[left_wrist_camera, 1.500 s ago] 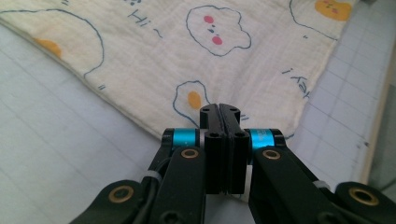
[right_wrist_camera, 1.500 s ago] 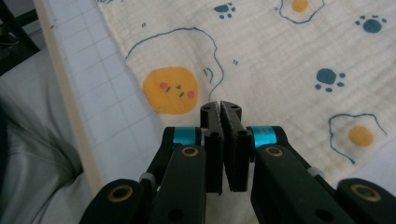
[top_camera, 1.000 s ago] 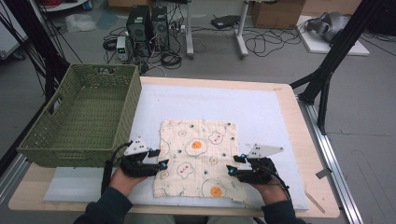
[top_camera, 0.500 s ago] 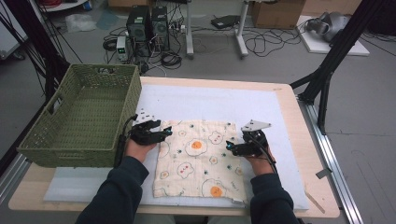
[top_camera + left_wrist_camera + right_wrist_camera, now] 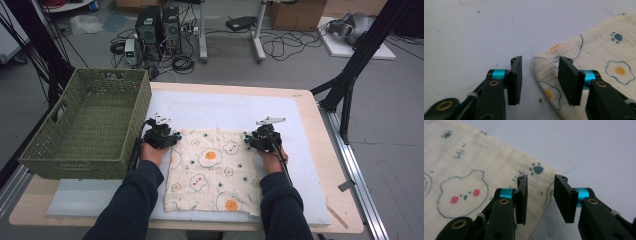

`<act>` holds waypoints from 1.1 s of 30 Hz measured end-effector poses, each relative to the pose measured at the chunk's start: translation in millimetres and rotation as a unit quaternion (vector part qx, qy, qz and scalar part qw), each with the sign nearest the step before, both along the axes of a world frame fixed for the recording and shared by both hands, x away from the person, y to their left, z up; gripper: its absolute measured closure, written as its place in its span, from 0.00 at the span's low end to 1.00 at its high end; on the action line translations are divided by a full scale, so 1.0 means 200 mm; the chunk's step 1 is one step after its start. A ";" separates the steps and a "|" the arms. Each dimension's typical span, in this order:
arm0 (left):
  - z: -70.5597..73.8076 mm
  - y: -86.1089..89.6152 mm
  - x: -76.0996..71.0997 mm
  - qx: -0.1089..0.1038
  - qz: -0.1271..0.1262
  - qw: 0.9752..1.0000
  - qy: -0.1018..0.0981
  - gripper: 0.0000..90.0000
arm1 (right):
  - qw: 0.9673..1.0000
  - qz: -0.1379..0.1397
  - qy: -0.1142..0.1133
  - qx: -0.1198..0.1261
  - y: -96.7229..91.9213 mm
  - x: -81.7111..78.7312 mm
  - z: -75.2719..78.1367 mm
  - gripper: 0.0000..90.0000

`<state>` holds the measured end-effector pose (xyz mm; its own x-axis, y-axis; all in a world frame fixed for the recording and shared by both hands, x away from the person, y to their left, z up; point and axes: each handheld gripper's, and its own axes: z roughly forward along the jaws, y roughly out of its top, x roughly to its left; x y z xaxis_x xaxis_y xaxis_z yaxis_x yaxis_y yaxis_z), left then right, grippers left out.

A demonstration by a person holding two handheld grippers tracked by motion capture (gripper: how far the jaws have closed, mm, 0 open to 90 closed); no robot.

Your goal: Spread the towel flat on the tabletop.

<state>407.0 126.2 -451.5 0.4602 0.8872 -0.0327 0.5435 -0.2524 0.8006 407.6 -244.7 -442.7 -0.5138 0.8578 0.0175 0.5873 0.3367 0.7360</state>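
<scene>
- Your tabletop (image 5: pixel 320 150) is pale wood with a metal rail along its right edge, and a white-grey mat (image 5: pixel 215 107) covers most of it.
- The cloth (image 5: pixel 212 172), cream with fried-egg and little animal prints, lies flat on the mat, just right of the basket and reaching toward your edge of the tabletop.
- The green woven basket (image 5: pixel 87 125) stands on the tabletop's left end, its right wall close beside your left hand.
- Beyond the basket the grey floor carries computer towers (image 5: pixel 157 25), loose cables, cardboard boxes and black stand legs.
- Your left claw (image 5: pixel 539 75) sits at the cloth's far left corner, nearest the basket. Its jaws have just been closing and stand apart, with the cloth's edge between them, not pinched.
- Your right claw (image 5: pixel 540 195) sits at the far right corner, well away from the basket. Its jaws have just been closing too and stand apart over the cloth's edge.
- In the high view your sleeves cover parts of the cloth's side edges, and whether any jaw tip touches the cloth is hard to tell.
</scene>
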 end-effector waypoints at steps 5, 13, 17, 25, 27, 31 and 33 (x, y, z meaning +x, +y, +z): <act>0.00 -0.01 0.00 0.012 -0.006 1.000 -0.011 0.96 | 1.000 0.014 0.005 -0.003 0.02 0.01 -0.01 0.97; 0.01 -0.04 0.00 -0.001 0.025 0.998 -0.057 0.93 | 0.996 -0.026 -0.049 -0.076 0.06 0.00 0.02 0.96; 0.04 0.00 0.00 -0.024 0.044 0.997 -0.057 0.63 | 0.995 -0.041 -0.050 -0.078 0.04 0.00 0.02 0.75; 0.12 0.04 -0.08 -0.080 -0.012 0.995 -0.061 0.52 | 0.996 -0.030 -0.090 -0.003 -0.05 -0.08 0.14 0.49; 0.15 0.04 -0.11 -0.100 -0.039 0.992 -0.072 0.49 | 0.995 -0.023 -0.092 0.014 -0.07 -0.10 0.17 0.47; 0.18 0.05 -0.17 -0.114 -0.054 0.988 -0.084 0.35 | 0.996 -0.005 -0.087 0.030 -0.12 -0.18 0.19 0.43; 0.18 0.06 -0.19 -0.119 -0.063 0.987 -0.082 0.25 | 0.996 0.002 -0.086 0.019 -0.14 -0.21 0.19 0.40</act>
